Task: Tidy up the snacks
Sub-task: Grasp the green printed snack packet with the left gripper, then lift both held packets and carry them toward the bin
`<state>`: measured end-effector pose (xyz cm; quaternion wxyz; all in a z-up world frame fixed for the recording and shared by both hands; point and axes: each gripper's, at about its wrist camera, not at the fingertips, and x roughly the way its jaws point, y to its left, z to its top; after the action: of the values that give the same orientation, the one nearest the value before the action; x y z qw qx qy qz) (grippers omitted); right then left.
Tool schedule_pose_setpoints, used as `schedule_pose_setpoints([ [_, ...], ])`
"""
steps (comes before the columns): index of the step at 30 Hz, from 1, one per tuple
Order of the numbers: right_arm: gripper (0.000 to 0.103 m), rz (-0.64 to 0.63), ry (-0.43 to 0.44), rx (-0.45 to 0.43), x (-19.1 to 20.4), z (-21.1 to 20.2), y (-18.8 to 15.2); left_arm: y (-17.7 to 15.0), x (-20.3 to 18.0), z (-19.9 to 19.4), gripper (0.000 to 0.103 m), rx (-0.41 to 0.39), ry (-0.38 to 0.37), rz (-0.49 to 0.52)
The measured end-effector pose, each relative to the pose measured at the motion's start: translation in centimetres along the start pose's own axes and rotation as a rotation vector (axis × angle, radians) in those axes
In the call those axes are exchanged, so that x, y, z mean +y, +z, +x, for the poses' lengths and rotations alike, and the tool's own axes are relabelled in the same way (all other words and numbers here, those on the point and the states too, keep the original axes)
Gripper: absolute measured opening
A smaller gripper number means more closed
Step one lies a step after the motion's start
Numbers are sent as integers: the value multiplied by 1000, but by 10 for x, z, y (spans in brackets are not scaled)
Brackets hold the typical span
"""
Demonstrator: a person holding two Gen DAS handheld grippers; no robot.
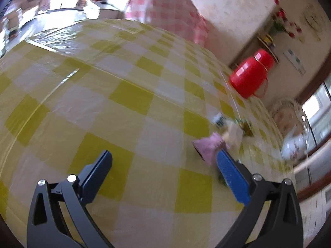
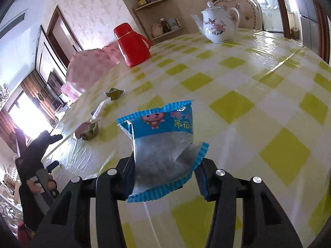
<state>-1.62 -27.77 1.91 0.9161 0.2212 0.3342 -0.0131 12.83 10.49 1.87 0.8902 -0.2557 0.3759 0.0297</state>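
Right gripper (image 2: 165, 177): I have it clamped on the blue snack packet (image 2: 165, 142), pads pressing the packet's lower half from both sides, held above the table.
Blue snack packet: blue crimped wrapper with a clear window and a cartoon figure on the upper band; it stands upright between the jaws, top edge tilted away from me, off the table surface.
Left gripper (image 1: 164, 172): jaws apart, nothing between them; I see only the cloth below.
Table (image 2: 258, 78): covered in a yellow-and-white check cloth under a glossy clear sheet.
Small green snack (image 2: 114, 93): lies on the table beyond the blue packet, toward the far-left edge in the right wrist view.
Pink-and-green snack (image 2: 88, 131): on the table, left of the blue packet, near the table's edge.
Pale wrapper (image 2: 101, 108): between those two small snacks; I cannot tell what it is.
Pink packet (image 1: 209, 145): in the left wrist view, on the table just beyond the right-hand fingertip, blurred.
Red flask (image 2: 132, 44): upright at the far side of the table.
White teapot (image 2: 218, 25): floral print, upright at the far edge, well apart from the flask.
Pink check cover (image 1: 171, 14): behind the table, beyond the flask.
Person: a hand (image 2: 41, 184) shows at lower left, on the other gripper's handle.
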Motion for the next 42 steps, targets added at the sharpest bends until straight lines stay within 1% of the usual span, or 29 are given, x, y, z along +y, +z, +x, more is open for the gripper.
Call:
schedule_pose_setpoints([
  [2, 48, -3, 8, 4, -2, -1, -2, -4, -12, -4, 101, 7, -14, 54],
  [5, 48, -6, 15, 5, -3, -4, -5, -15, -36, -2, 101, 46, -32, 122],
  [8, 48, -14, 26, 11, -4, -7, -8, -27, -63, 5, 101, 63, -22, 202],
  [10, 48, -20, 31, 16, -3, -8, -10, -33, -82, 15, 101, 72, 6, 247],
  [13, 48, -25, 37, 18, -3, -10, -12, -41, -99, 36, 101, 99, 53, 272],
  [14, 48, -26, 41, 19, -4, -12, -13, -42, -105, 43, 101, 108, 80, 288],
  [17, 48, -32, 52, 19, -5, -15, -15, -39, -120, 52, 101, 95, 135, 321],
  [19, 48, -33, 58, 19, -6, -17, -17, -39, -129, 64, 100, 127, 183, 364],
  [20, 48, -33, 59, 19, -6, -17, -17, -40, -132, 65, 89, 127, 184, 385],
  [21, 48, -34, 60, 21, -5, -16, -17, -43, -135, 62, 61, 111, 205, 413],
  [22, 48, -35, 62, 25, -5, -16, -17, -46, -137, 59, 50, 98, 202, 440],
  [23, 48, -35, 64, 25, -5, -16, -17, -47, -138, 58, 46, 104, 183, 450],
  [24, 48, -35, 65, 25, -5, -16, -17, -51, -137, 53, 44, 108, 147, 467],
  [27, 48, -33, 66, 25, -6, -16, -16, -63, -137, 39, 43, 109, 100, 515],
  [29, 48, -28, 65, 19, -7, -17, -16, -75, -138, 21, 43, 92, 72, 544],
  [34, 48, -22, 56, 9, -9, -26, -23, -99, -133, -28, 43, 66, -12, 538],
  [36, 48, -22, 54, 8, -12, -31, -26, -111, -130, -50, 43, 54, -41, 555],
  [39, 48, -31, 48, 14, -13, -40, -32, -125, -124, -76, 43, 48, -72, 580],
  [42, 48, -41, 36, 16, -13, -44, -36, -134, -109, -100, 43, 55, -100, 577],
])
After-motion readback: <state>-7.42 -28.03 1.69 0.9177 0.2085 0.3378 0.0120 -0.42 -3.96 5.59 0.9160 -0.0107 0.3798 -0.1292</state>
